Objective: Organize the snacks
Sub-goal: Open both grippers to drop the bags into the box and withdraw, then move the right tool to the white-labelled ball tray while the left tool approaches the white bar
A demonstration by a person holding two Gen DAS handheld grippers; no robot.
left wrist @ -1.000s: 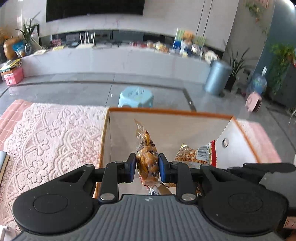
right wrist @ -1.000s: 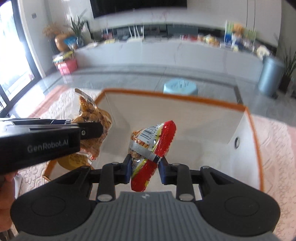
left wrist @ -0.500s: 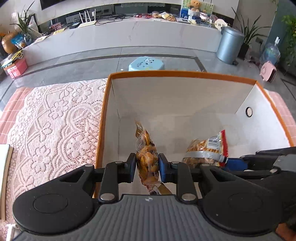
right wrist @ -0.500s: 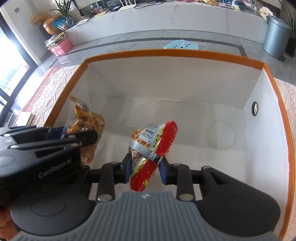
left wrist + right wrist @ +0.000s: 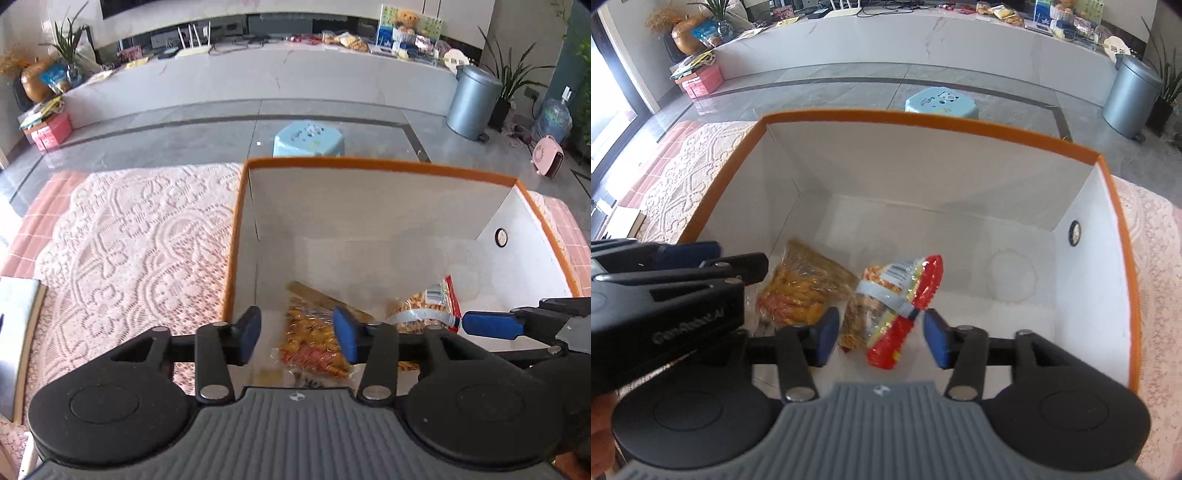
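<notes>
Two snack packets lie inside the white box (image 5: 960, 177) with the orange rim, near its left wall. Clear packet of golden-orange snacks (image 5: 801, 288) rests on the box floor, closest to the left wall. Red-and-clear packet with barcode (image 5: 897, 302) sits just right of it; whether the two touch cannot be told.

Left gripper (image 5: 297, 334): jaws have just been opening, now stand partly apart. Clear packet (image 5: 314, 343) shows between the blue pads but lies below on the floor; neither pad presses on it.

Right gripper (image 5: 881, 338): jaws have likewise just been opening, partly apart. Red-and-clear packet lies between the pads with gaps on both sides, not gripped.

Box stands on a pink lace cloth (image 5: 129, 240). Light blue stool (image 5: 308, 140) on the grey floor beyond the box.
</notes>
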